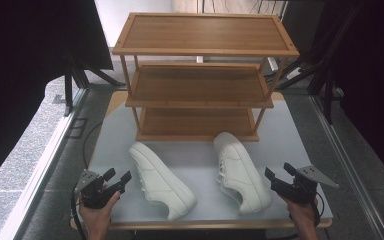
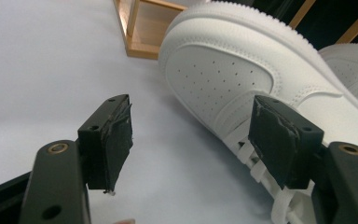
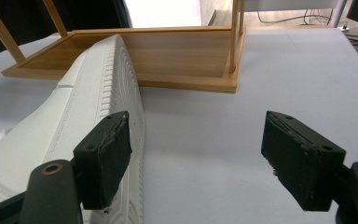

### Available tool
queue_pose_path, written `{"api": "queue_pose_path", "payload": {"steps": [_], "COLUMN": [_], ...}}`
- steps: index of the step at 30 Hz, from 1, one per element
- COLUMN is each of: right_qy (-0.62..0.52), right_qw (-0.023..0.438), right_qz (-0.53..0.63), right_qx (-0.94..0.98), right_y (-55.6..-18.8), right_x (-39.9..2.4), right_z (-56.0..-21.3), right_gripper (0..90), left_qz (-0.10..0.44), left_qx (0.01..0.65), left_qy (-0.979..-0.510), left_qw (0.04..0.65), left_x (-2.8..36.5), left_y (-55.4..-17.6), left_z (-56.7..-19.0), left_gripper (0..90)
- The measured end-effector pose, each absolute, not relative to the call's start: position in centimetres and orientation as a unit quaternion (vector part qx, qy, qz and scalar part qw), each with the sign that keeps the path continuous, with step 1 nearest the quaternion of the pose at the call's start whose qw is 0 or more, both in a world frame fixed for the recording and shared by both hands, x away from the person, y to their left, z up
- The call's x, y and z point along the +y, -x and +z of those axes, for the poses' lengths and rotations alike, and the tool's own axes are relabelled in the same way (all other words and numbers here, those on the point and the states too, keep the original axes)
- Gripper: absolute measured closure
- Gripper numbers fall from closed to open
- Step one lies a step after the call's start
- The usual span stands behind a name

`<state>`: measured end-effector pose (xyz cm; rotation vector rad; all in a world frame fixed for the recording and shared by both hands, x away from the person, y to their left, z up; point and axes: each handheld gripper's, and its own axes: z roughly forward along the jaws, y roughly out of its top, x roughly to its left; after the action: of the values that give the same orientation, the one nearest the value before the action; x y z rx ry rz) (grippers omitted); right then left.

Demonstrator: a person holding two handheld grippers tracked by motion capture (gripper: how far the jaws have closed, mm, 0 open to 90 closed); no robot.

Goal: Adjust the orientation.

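Two white sneakers lie on the grey table top in front of a wooden three-tier shoe rack [image 1: 200, 95]. The left sneaker [image 1: 161, 173] lies slanted, its toe toward the rack. The right sneaker [image 1: 240, 171] lies to its right. My left gripper [image 1: 117, 176] is open just left of the left sneaker [image 2: 242, 79], nothing between its jaws. My right gripper [image 1: 279, 171] is open just right of the right sneaker [image 3: 74, 135], whose sole rim runs past the left jaw. The rack's bottom shelf [image 3: 168, 56] lies ahead in the right gripper view.
The grey table top [image 1: 285, 135] has bare room to either side of the shoes. A cable [image 1: 87, 140] hangs off the table's left edge. Dark curtains and metal rails flank the table. The rack's corner [image 2: 137, 32] stands close behind the left sneaker.
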<state>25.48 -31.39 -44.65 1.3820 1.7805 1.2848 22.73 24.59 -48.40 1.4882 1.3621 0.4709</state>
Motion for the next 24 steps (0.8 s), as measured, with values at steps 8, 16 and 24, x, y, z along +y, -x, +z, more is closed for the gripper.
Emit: {"api": "queue_pose_path", "payload": {"steps": [8, 16, 24], "right_qy": [-0.518, -0.526, -0.529], "right_qw": [0.261, 0.259, 0.253], "right_qz": [0.467, 0.469, 0.477], "right_qx": [0.667, 0.661, 0.655], "right_y": [-25.6, -25.6, -25.5], "right_x": [-31.0, -31.7, -32.6], "right_z": [-45.3, -45.2, -44.9], "right_gripper": [24.9, 25.3, 26.6], "left_qz": [0.187, 0.182, 0.172], "left_qx": [0.561, 0.560, 0.544], "left_qy": [-0.625, -0.625, -0.638], "left_qw": [0.509, 0.512, 0.517], "left_x": [24.6, 24.8, 24.5], "left_y": [-22.8, -22.6, -22.3], "left_z": [-48.4, -48.2, -47.7], "left_gripper": [31.7, 31.5, 32.0]}}
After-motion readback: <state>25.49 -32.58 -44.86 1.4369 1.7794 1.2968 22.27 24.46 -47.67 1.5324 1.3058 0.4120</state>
